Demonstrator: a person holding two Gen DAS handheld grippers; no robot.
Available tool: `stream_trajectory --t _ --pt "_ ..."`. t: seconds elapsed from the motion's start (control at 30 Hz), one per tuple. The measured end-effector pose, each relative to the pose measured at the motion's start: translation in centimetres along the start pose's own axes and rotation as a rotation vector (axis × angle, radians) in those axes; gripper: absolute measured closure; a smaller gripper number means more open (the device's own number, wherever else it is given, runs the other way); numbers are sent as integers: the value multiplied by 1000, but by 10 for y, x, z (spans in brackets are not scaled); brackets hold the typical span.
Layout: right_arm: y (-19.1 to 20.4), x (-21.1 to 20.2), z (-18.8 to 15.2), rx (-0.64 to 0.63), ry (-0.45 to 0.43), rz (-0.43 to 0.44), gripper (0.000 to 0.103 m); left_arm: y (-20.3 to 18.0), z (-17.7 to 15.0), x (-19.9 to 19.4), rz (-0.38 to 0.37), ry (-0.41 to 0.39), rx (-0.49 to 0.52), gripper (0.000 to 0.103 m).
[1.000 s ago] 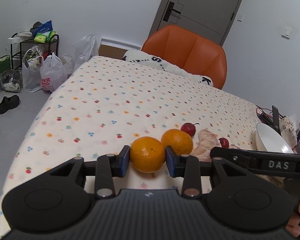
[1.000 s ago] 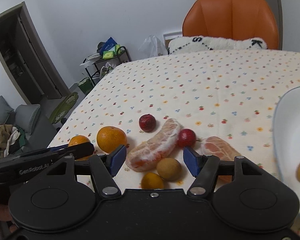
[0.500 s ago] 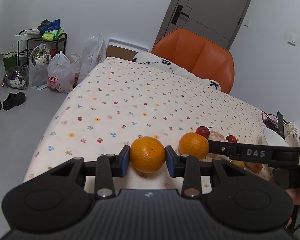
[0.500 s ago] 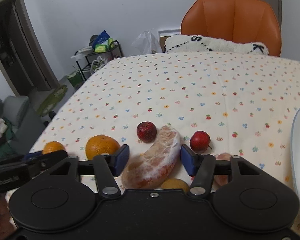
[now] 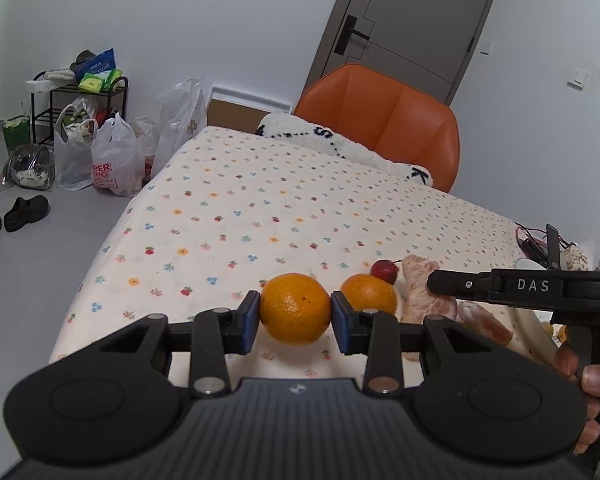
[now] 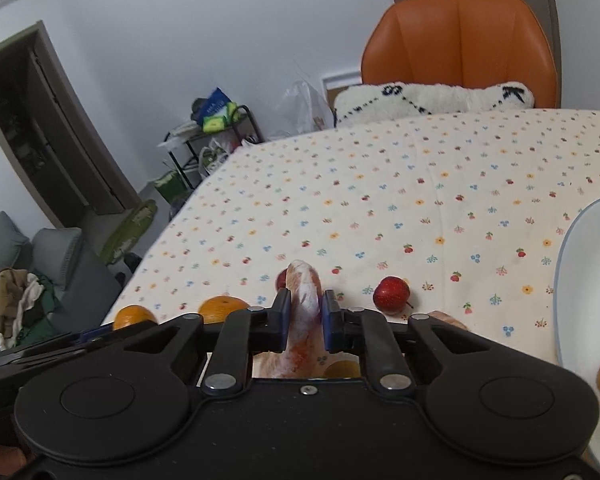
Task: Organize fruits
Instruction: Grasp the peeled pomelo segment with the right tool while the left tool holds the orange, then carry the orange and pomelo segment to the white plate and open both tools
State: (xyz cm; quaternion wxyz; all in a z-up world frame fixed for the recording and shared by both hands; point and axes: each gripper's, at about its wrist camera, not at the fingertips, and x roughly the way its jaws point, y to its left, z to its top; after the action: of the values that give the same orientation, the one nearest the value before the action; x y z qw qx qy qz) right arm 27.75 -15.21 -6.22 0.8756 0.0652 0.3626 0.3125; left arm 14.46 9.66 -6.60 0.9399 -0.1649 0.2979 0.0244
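Since the earlier frame the right gripper [image 6: 305,312] has closed its jaws on the soft peeled pomelo segment [image 6: 305,300], frame centre: fragile, grip mid-body lightly. Left gripper [image 5: 295,317] stays clenched on the firm round orange [image 5: 295,308], above the floral-cloth desk [image 5: 260,216].

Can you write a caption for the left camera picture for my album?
The left tool squeezes an orange above the flowery tablecloth, with another orange just behind.
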Motion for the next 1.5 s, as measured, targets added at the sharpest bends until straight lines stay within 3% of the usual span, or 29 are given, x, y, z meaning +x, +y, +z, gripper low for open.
stream_trajectory --t 0.5,0.87,1.5 --pt "-13 -53 6 5 -129 10 89 -38 4 -11 -30 -36 51 67" --pt "-42 -87 2 34 -200 -49 89 -72 2 -15 -68 -48 101 67" --pt "-109 -134 -19 104 -247 -184 89 -138 -9 5 -148 -33 154 67"
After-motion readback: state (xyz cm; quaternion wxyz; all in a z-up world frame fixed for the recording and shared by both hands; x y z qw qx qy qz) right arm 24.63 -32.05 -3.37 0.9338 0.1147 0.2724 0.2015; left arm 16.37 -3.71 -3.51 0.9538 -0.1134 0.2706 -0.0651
